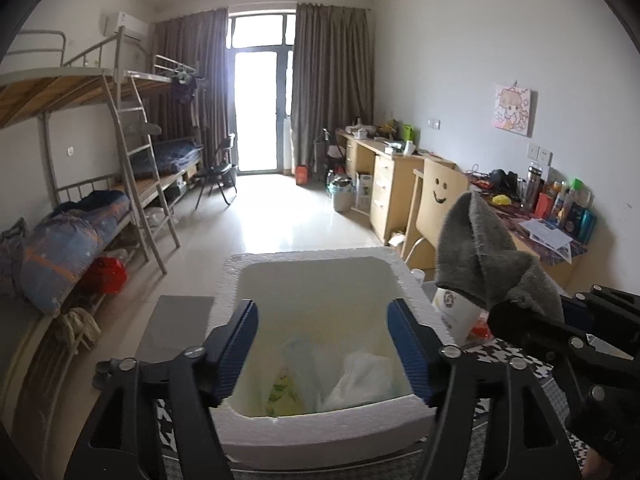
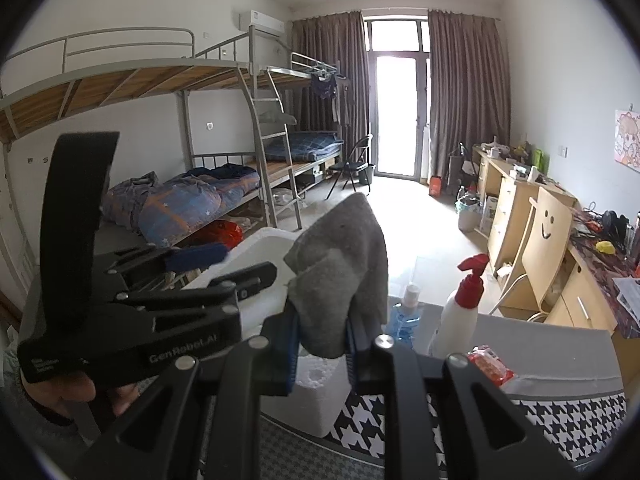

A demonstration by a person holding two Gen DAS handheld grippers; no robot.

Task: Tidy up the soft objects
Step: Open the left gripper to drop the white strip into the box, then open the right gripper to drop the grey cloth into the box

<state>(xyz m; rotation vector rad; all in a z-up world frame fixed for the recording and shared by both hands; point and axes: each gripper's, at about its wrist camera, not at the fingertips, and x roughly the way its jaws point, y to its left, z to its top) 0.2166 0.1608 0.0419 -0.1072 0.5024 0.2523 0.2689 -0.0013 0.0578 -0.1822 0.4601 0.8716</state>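
Note:
A white foam box (image 1: pixel 304 258) stands on the table in front of me, with crumpled plastic bags (image 1: pixel 360 376) lying in its bottom. My left gripper (image 1: pixel 322 320) hovers over the box mouth, its blue pads wide apart with nothing between them. In the right wrist view the left gripper (image 2: pixel 224 266) shows from the side, held by a hand (image 2: pixel 68 392). A grey cloth (image 2: pixel 344 264) stands up out of my right gripper (image 2: pixel 322 340), whose pads are shut on its lower end. From the left wrist view the cloth (image 1: pixel 480 256) hangs just right of the box.
A white spray bottle with a red head (image 2: pixel 460 312), a blue bottle (image 2: pixel 408 316) and a red packet (image 2: pixel 490 364) stand right of the box. A houndstooth cloth (image 2: pixel 560 420) covers the table. Beyond are a smiley-face chair (image 2: pixel 548 248), a desk and bunk beds (image 2: pixel 180 200).

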